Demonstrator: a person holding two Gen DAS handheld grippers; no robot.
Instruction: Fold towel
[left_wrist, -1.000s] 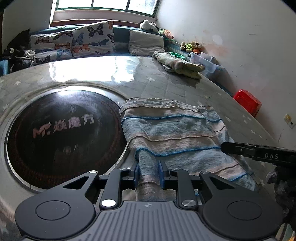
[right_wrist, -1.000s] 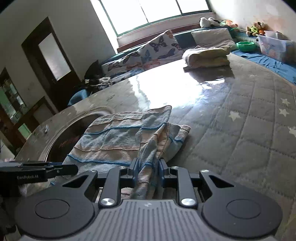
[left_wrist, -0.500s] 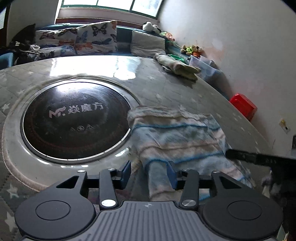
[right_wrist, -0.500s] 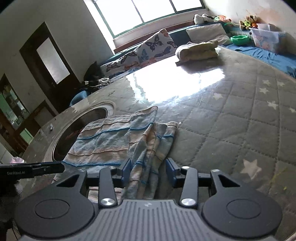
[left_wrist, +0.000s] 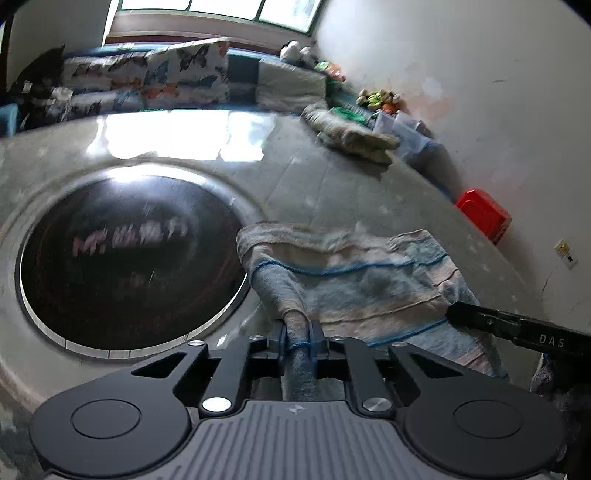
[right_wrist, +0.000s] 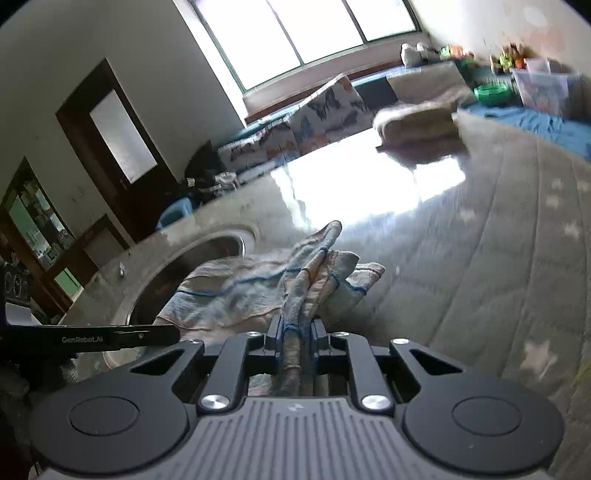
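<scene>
striped towel (left_wrist: 362, 288) (long axis sideways), both near corners pinched; table (left_wrist: 314, 184)

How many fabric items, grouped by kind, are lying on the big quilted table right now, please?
Striped towel, pinched by both the left gripper and the right gripper: 1
Beige folded cloth pile at the far edge: 1
Total: 2
</scene>
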